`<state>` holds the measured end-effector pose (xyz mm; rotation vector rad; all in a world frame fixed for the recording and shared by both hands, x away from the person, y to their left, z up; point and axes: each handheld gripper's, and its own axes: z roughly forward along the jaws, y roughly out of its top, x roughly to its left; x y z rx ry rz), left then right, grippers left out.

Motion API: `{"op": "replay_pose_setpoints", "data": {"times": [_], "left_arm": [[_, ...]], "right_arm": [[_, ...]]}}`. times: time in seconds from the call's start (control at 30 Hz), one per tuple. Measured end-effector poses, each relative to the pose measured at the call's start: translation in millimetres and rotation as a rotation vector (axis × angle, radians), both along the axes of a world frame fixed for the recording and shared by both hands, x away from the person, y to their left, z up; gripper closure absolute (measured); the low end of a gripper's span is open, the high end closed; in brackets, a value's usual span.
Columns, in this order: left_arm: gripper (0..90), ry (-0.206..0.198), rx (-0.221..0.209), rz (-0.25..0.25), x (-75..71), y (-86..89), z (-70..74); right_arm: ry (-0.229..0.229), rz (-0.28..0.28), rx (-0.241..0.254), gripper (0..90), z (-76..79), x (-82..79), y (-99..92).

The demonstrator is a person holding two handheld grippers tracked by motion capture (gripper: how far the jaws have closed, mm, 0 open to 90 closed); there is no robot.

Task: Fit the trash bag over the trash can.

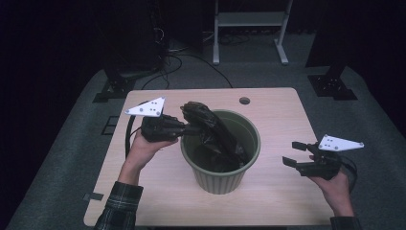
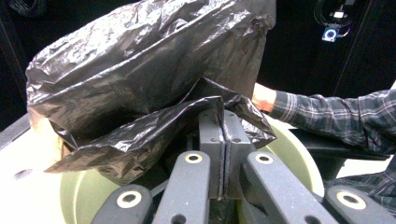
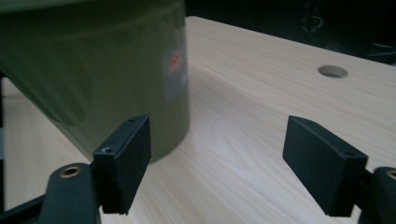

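Nearest, at the tabletop (image 1: 277,191) edge, the person's right hand (image 1: 337,189) holds the right gripper (image 1: 293,153), jaws wide apart w/ nothing between, hovering just right of the green bin (image 1: 221,179). In the right gripper view the bin wall (image 3: 93,70) sits beside one jaw. Left hand (image 1: 143,148) holds the left gripper (image 1: 194,128) at the bin's left rim, jaws closed tight on a fold of the black plastic bag (image 2: 140,79). Bag bunches above the rim & drapes into the bin (image 1: 215,132). Farther back, a round hole (image 1: 244,100) in the tabletop.

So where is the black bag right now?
High view: the bag hangs half inside the green bin at table centre, its edge pinched by the left gripper.
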<state>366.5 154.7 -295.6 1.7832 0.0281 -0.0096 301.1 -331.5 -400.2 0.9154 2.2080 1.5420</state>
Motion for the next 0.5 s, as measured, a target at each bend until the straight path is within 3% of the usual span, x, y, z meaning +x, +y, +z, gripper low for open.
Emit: {"op": "replay_pose_setpoints", "data": {"times": [0.27, 0.5], "left_arm": [[88.4, 0.003, 0.009, -0.004, 2.2, -5.5, 0.3], [88.4, 0.005, 0.036, -0.002, 3.9, -12.7, 2.7]], "right_arm": [[-0.024, 0.085, 0.038, 25.5, 28.9, 5.8, 14.3], [-0.063, 0.18, 0.084, 34.8, 61.0, 11.3, 38.5]]}}
